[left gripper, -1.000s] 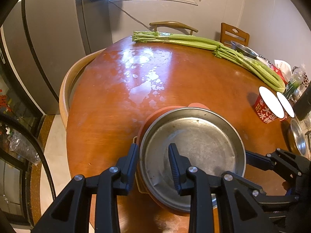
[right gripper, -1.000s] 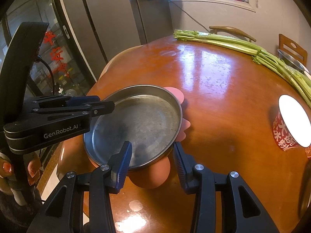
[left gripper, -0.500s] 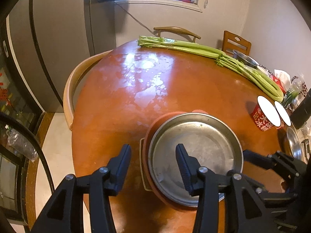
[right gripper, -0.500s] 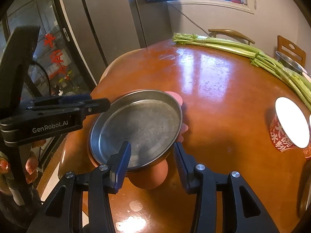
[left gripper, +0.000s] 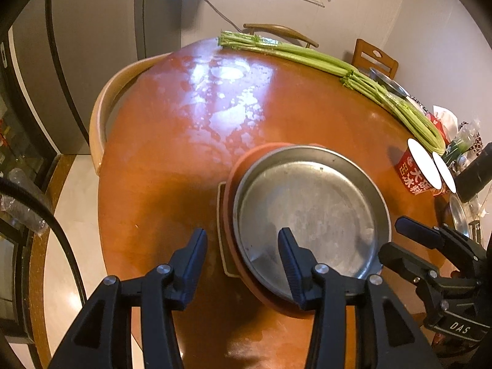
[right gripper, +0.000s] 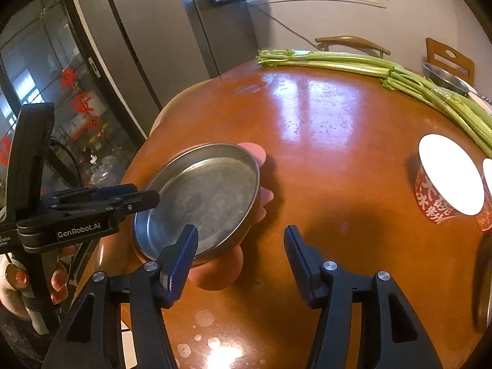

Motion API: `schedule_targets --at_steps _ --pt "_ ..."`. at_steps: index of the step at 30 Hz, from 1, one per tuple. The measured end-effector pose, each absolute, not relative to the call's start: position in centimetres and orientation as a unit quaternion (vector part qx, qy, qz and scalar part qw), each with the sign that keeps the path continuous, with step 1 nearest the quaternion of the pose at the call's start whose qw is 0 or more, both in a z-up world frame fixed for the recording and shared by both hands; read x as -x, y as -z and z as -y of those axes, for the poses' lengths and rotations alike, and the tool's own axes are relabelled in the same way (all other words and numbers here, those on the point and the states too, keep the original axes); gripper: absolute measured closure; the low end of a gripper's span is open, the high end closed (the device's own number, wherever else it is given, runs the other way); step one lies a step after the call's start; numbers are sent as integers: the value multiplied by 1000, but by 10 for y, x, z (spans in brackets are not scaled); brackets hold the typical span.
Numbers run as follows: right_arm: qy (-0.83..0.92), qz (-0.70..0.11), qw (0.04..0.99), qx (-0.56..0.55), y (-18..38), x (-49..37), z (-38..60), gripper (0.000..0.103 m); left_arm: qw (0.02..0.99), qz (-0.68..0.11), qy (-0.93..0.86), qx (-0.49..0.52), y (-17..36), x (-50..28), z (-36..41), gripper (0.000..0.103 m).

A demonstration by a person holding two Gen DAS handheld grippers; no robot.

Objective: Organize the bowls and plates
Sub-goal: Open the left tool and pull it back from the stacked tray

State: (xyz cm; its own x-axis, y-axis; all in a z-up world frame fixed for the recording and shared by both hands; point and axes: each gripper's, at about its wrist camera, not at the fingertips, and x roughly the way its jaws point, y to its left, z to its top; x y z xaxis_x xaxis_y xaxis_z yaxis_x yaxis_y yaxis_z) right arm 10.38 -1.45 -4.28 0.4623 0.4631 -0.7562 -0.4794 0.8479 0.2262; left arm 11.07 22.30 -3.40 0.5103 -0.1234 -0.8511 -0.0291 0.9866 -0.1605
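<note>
The left claw (left gripper: pixel 243 253) stands wide open and empty, its right finger over the near rim of the round stainless-steel plate (left gripper: pixel 310 212). The right claw (right gripper: pixel 241 250) is likewise wide open, gripping nothing. The plate, circular with no long axis, sits mouth-up on an orange-pink dish (left gripper: pixel 233 181) on the round brown wooden table (left gripper: pixel 184 141). Farther off: red paper cup (right gripper: pixel 442 181), long green celery stalks (left gripper: pixel 332 64).

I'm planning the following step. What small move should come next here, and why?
Probably pull both back: the metal pan already sits in the orange dish, and the left hand-held gripper and right hand-held gripper are both open, gripping nothing.
</note>
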Motion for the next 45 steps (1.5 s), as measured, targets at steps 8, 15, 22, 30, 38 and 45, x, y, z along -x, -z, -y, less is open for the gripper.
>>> schedule_targets --at_steps 8,15,22,30,38,45 --pt "-283 -450 847 7 50 -106 10 43 855 -512 28 78 45 -115 -216 55" --pt "-287 -457 842 5 54 -108 8 42 853 -514 34 81 46 -118 -209 55" --pt "-282 -454 845 4 54 -110 11 42 852 -518 44 69 46 -130 -190 55" --pt "-271 -453 849 -7 55 -118 28 42 851 -520 52 59 46 -143 -173 55" --pt "-264 -452 852 -11 53 -125 43 42 851 -519 58 54 48 -155 -159 55" --pt "-262 -454 852 -12 53 -126 49 42 852 -518 59 55 50 -159 -157 55"
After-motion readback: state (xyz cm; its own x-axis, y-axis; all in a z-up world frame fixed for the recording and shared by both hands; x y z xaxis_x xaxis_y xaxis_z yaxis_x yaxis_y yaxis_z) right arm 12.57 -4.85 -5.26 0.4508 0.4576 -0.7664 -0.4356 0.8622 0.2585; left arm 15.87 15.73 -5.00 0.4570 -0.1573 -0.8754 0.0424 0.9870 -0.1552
